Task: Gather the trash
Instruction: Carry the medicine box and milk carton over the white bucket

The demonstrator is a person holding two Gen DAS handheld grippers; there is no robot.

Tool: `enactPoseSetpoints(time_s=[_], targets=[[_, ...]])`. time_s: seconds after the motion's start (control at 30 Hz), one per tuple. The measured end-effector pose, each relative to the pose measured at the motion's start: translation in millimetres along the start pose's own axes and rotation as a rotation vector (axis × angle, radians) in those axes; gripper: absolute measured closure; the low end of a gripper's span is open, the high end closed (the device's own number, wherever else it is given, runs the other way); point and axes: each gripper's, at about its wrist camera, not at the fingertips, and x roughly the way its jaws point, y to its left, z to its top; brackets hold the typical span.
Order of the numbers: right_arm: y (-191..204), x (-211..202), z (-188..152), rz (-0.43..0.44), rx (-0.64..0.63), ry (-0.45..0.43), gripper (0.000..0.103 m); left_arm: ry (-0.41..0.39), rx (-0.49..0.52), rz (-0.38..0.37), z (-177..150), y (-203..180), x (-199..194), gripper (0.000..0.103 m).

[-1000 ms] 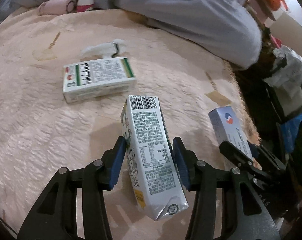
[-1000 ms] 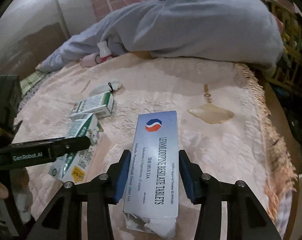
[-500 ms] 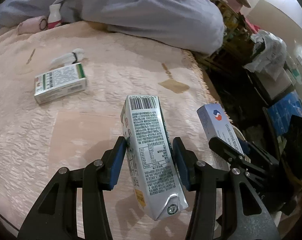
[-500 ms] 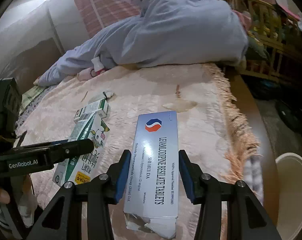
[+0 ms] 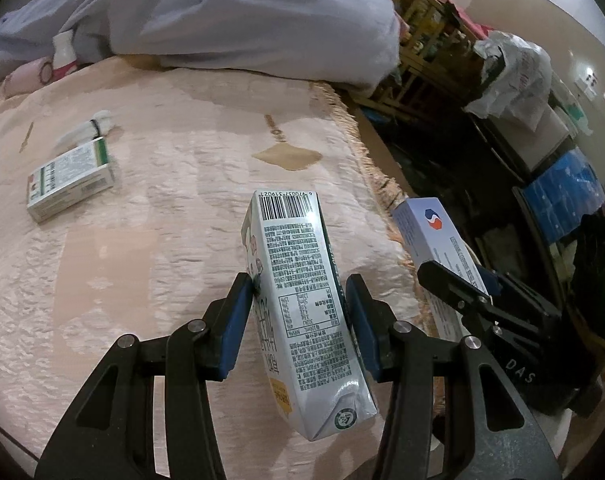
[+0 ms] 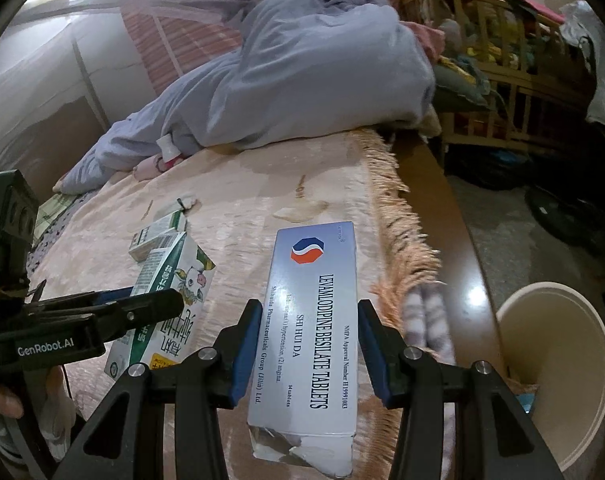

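My left gripper [image 5: 298, 320] is shut on a white milk carton [image 5: 302, 300] and holds it above the pink bedspread near the bed's fringed right edge. My right gripper [image 6: 308, 344] is shut on a silver-blue tablet box [image 6: 312, 328], lifted over the bed's edge. The tablet box also shows in the left wrist view [image 5: 434, 240], and the milk carton in the right wrist view [image 6: 166, 300]. A cream waste bin [image 6: 562, 368] stands on the floor at the lower right of the right gripper. A green-and-white box [image 5: 70, 180] and a crumpled white wrapper [image 5: 86, 132] lie on the bed.
A blue-grey quilt [image 5: 222, 20] is heaped at the back of the bed, with a small bottle [image 5: 64, 52] beside it. A wooden bed rail [image 6: 454, 240] runs along the fringe. Wooden crib bars [image 6: 514, 80] and cluttered bags [image 5: 518, 64] stand to the right.
Both grippers have carried their boxes rightward, from over the middle of the bed to its fringed edge. The waste bin has come into the right wrist view.
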Motion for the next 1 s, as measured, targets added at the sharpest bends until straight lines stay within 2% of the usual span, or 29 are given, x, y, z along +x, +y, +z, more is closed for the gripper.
enactPoseSetpoints(time_s=[1.0], targets=[[-102.4, -54.5, -30.3, -0.13, 0.155, -0.04, 0.057, 0.04, 0.169, -0.08, -1.6, -101.7, 36.3, 0.057]])
